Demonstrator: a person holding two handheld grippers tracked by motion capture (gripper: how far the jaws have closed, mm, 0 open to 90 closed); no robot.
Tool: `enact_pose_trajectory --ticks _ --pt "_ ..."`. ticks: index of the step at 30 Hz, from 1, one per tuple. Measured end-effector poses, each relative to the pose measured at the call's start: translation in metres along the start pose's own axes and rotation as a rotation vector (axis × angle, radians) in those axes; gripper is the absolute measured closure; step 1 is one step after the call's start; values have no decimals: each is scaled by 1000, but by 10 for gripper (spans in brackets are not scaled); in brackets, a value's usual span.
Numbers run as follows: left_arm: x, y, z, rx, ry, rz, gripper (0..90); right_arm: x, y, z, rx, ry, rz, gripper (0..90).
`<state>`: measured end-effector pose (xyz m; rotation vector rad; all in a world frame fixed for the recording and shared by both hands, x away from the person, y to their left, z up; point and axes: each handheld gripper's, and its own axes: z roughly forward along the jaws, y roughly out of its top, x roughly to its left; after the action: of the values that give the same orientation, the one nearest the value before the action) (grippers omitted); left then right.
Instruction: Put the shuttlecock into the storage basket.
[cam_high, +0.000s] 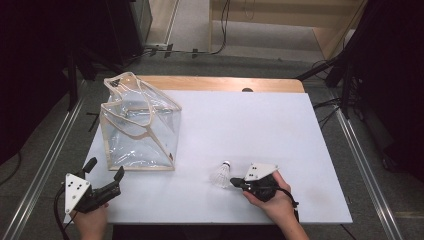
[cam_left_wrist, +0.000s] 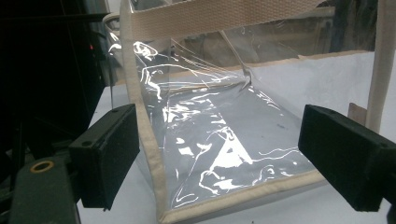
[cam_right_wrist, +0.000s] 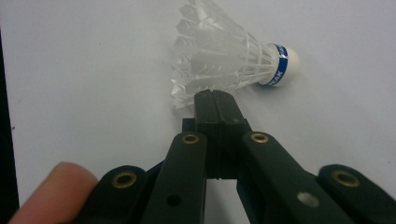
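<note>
The shuttlecock (cam_high: 221, 174) lay on its side on the white table (cam_high: 250, 130), toward the near edge and right of centre, well apart from the clear bag (cam_high: 139, 125). In the right gripper view, the shuttlecock (cam_right_wrist: 224, 65) showed detail lost from above: white feathers fanned toward the camera, a blue band with lettering too small to read, and a white cork tip pointing away to the right. The right gripper (cam_high: 236, 184) had its jaws pressed together on the feather rim, pinching the skirt edge at its nearest point; the right gripper (cam_right_wrist: 214, 97) showed this closure clearly, the two black pads meeting with no gap. A fingertip (cam_right_wrist: 53, 189) showed at the lower left of that view.

The left gripper (cam_high: 106, 172) rested at the near left corner of the table, just beside the bag's lower edge. Its own view showed the left gripper (cam_left_wrist: 219, 149) with jaws spread wide, nothing between them, and the clear bag (cam_left_wrist: 210, 135) directly ahead: transparent plastic with beige fabric trim along the seams and a beige strap (cam_left_wrist: 224, 16) across the top. The high view showed the bag standing upright at the far left of the table, its top sagging inward.

The white surface lay on a wooden tabletop (cam_high: 220, 83) whose far edge was exposed. Grey floor (cam_high: 360, 165) surrounded the table, with cables (cam_high: 220, 30) beyond and dark equipment (cam_high: 30, 60) at both sides.
</note>
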<state>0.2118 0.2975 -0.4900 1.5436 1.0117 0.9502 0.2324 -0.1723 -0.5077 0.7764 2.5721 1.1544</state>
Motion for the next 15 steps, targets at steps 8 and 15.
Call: enact_pose_trajectory --ticks 8,15 --pt "0 0 0 1 -1 3 133 1 15 12 -5 6 -3 881" --pt "0 0 0 0 -1 2 133 0 29 24 1 7 -3 882"
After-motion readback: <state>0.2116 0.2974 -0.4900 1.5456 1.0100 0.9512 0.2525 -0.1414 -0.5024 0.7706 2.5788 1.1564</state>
